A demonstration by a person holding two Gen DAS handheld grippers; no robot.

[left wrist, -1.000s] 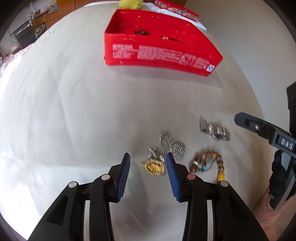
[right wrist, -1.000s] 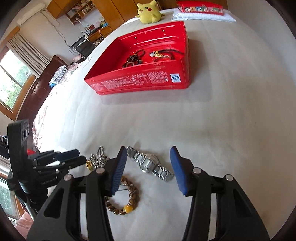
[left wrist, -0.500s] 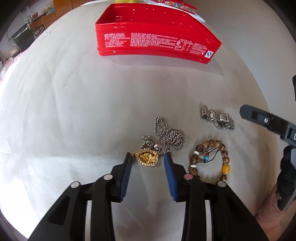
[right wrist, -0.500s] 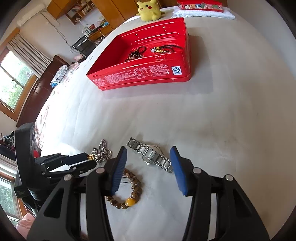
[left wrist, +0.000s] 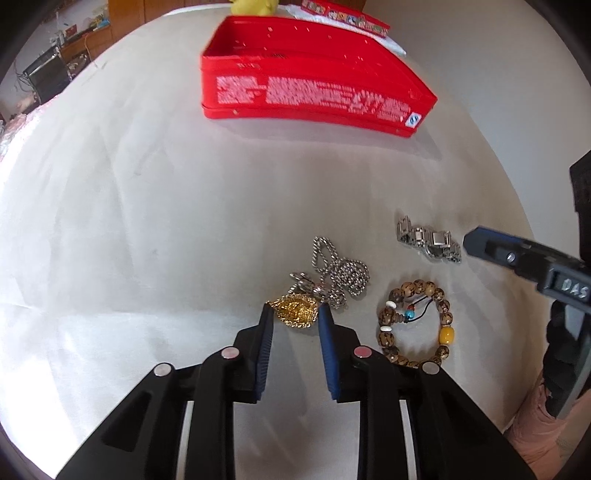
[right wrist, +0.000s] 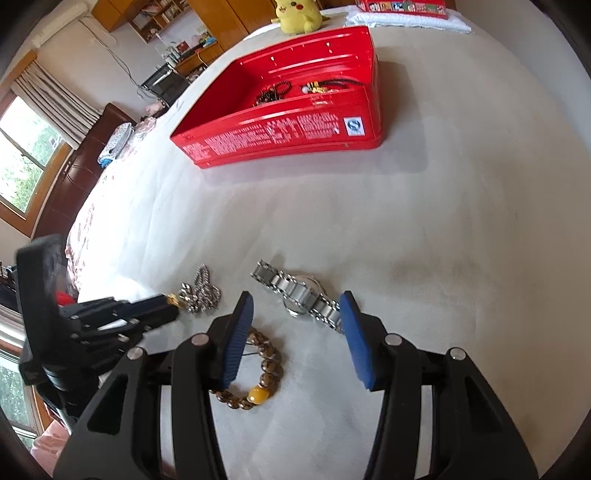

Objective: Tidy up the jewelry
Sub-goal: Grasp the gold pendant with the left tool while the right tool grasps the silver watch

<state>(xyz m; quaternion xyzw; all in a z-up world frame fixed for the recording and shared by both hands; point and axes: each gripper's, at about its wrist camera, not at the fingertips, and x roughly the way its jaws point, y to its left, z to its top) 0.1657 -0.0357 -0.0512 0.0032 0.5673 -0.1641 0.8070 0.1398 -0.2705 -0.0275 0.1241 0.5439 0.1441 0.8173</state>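
My left gripper (left wrist: 294, 314) has closed its blue pads on a gold pendant (left wrist: 297, 312) joined to a silver chain (left wrist: 338, 273) lying on the white bed. In the right wrist view the left gripper (right wrist: 168, 304) pinches the gold piece beside the chain (right wrist: 201, 291). My right gripper (right wrist: 295, 310) is open above a silver watch (right wrist: 299, 293), its pads on either side of it. A wooden bead bracelet (left wrist: 415, 325) with a yellow bead lies right of the pendant; it also shows in the right wrist view (right wrist: 258, 384). A red tin box (right wrist: 295, 125) holds several pieces.
The red tin (left wrist: 314, 92) stands far across the white bedspread. A yellow plush toy (right wrist: 299, 14) and a flat red box (right wrist: 402, 5) on a white towel lie behind it. A window and dark wooden furniture are at the left.
My left gripper's pads have narrowed from wide open and now pinch the gold pendant. The right gripper has come closer over the watch and stayed open.
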